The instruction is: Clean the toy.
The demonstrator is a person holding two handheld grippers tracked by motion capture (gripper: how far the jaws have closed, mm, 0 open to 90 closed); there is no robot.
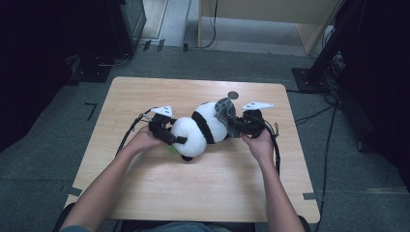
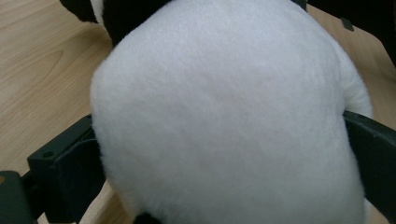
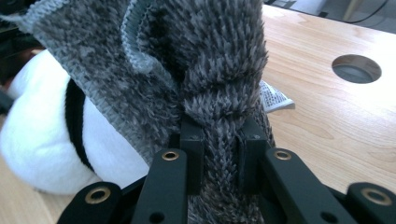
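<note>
A: Tongs first. Left tongs stand spread wide around the rounded white end of the plush black-and-white panda toy; in the left gripper view the black jaws sit at each flank of the fur, and I can't tell whether the pads press or merely touch.

B: And the right tongs?

A: Clenched on a fold of the shaggy grey knitted cloth, which drapes over the panda's far end, at about two o'clock from the toy's middle.

B: Where does the toy lie?

A: Across the centre of the pale wooden table, between both hands.

B: So the step looks like working the cloth along the body?

A: I'd judge so. Steady the plush low before pulling, or it will roll. Keep the pinch deep. Beyond, a round hole sits at twelve o'clock.
</note>
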